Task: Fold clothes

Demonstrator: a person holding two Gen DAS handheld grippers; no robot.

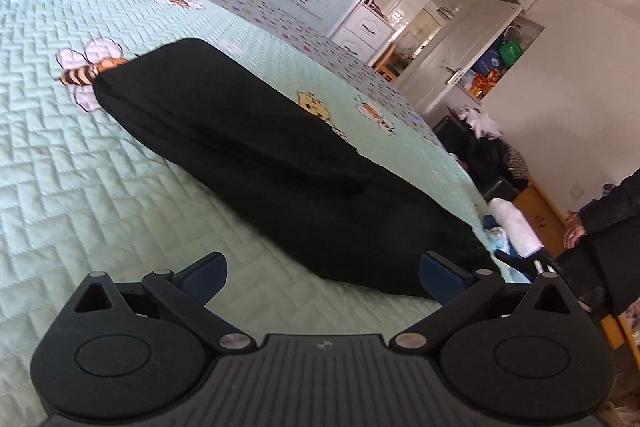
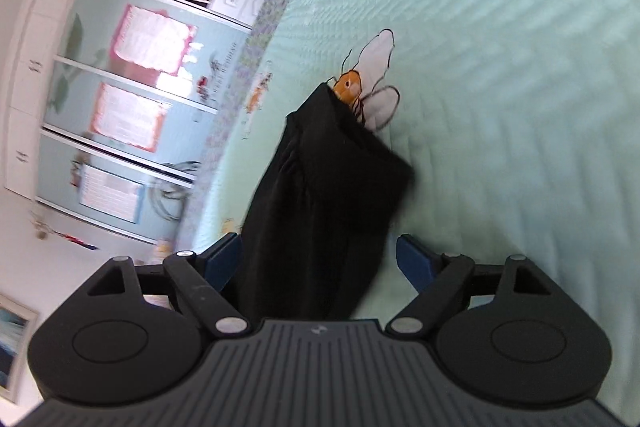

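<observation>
Black garment (image 1: 256, 163) lies on the bed (image 1: 80, 187), already folded into a long narrow bundle on the mint quilt. One end covers part of the bee print (image 1: 86, 73).

Left tool (image 1: 323, 273): jaws spread wide, nothing between them. The bundle lies ahead of it and off to the right, long axis running diagonally from the bee down to the near end by the right finger (image 1: 442, 277). That finger looks just beside the cloth – contact I can't confirm.

Right tool (image 2: 320, 259): jaws wide, not pinching. The cloth runs straight between the fingers, a clear gap on the right side; on the left the pad (image 2: 224, 259) sits at the cloth edge, touching or not I can't tell. From this side the long axis points directly away from the tool toward the bee, so the right hand is lined up on the end of the bundle. Frame is blurred at the wardrobe (image 2: 132, 107).

My read: the right hand is nearer and better placed. If another fold across the length is wanted, the right grabs the near end and carries it toward the bee – the left would need to shift right first. Risk: thick layers slipping apart on a shallow pinch.
</observation>
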